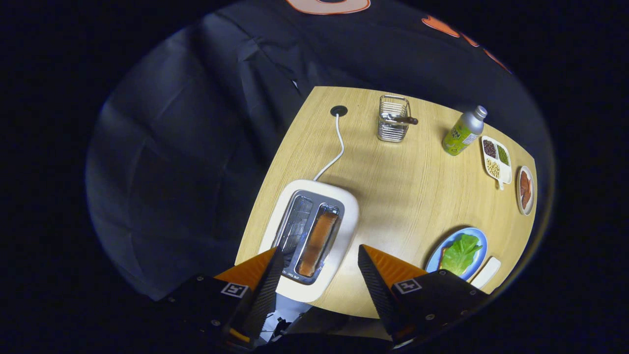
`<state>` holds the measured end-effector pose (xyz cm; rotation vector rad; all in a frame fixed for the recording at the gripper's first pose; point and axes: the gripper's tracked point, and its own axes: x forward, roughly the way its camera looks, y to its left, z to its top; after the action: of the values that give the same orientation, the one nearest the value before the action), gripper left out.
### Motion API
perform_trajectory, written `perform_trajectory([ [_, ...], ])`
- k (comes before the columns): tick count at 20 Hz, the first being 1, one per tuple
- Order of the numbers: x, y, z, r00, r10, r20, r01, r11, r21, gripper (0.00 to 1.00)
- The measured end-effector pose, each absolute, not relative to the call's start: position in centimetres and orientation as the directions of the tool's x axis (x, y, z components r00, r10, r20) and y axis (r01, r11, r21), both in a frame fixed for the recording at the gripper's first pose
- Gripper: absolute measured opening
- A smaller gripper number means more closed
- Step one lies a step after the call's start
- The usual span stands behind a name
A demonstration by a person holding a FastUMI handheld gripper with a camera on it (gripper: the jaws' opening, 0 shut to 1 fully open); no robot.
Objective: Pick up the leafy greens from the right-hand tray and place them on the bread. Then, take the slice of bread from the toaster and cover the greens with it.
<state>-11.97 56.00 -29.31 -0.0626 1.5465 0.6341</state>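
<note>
**Tongs hanging open above the toaster, toast waiting in its slot**

The tongs [319,268] are hovering above the near end of the white toaster [310,236], their two orange-backed fingers spread wide apart and gripping nothing. The slice of bread [318,241] is standing on edge in the toaster's right slot, just ahead of and between the fingers; the left slot is looking empty. To the right, near the table [393,196] edge, the leafy greens [461,253] are already lying on the blue plate [479,236], with a bit of bread seeming to peek out beneath them, so the covering step is likely the one in hand.

The slice is probably light, dry and fairly stiff, but crumbly if squeezed hard. Only its upper edge is offering itself, so the sensible hold is across its two flat faces near the middle of that edge, one finger on each side, then a straight lift.

Farther off are standing a wire basket [393,119], a green bottle [463,132] and a divided dish [496,158].
</note>
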Motion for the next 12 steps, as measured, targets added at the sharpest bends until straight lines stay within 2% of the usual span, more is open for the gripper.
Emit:
perform_trajectory([
  [6, -12.5, 57.6, -31.4, -0.163, 0.269, -0.949, -0.384, 0.869, 0.312, 0.72],
  [12, -13.0, 57.2, -33.4, -0.173, 0.178, -0.969, -0.404, 0.884, 0.235, 0.39],
])
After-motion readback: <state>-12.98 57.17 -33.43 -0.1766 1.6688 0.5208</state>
